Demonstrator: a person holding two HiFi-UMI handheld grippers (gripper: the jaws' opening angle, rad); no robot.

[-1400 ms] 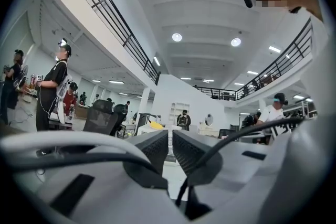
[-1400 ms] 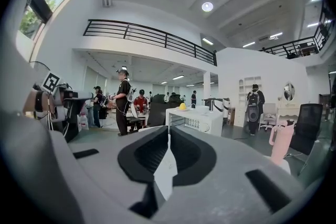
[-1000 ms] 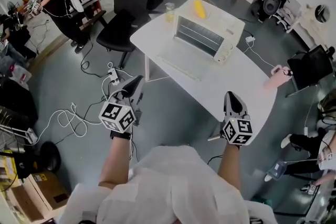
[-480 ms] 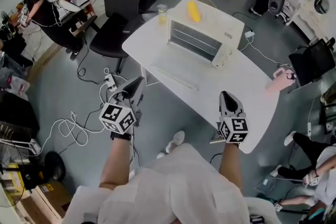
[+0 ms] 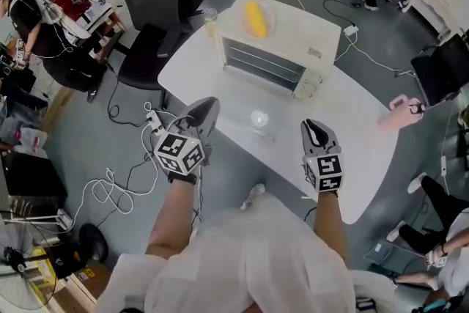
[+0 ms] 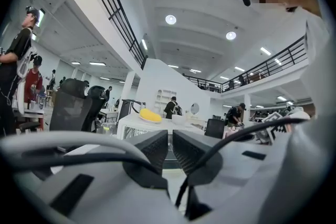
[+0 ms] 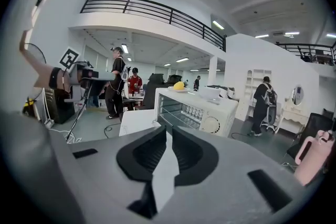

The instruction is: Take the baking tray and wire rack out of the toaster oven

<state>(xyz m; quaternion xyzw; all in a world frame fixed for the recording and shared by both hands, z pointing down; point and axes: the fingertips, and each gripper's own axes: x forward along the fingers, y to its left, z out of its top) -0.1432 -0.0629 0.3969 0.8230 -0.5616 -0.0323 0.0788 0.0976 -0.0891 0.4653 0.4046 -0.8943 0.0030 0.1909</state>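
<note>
Toaster oven [image 5: 293, 37] stands ahead on the bench [image 5: 359, 128], nothing pulled out yet, so next I must reach in, my left hand-held gripper [image 5: 207, 108] pressed together, my right hand-held gripper [image 5: 315, 130] empty, its jaws just opening.

My right gripper [image 7: 169, 131] has just been opening its jaws to a narrow gap, nothing between them. Ahead, the toaster oven [image 7: 197, 108] stands on the white table [image 7: 137, 120], with a yellow thing [image 7: 179, 85] on top.
</note>
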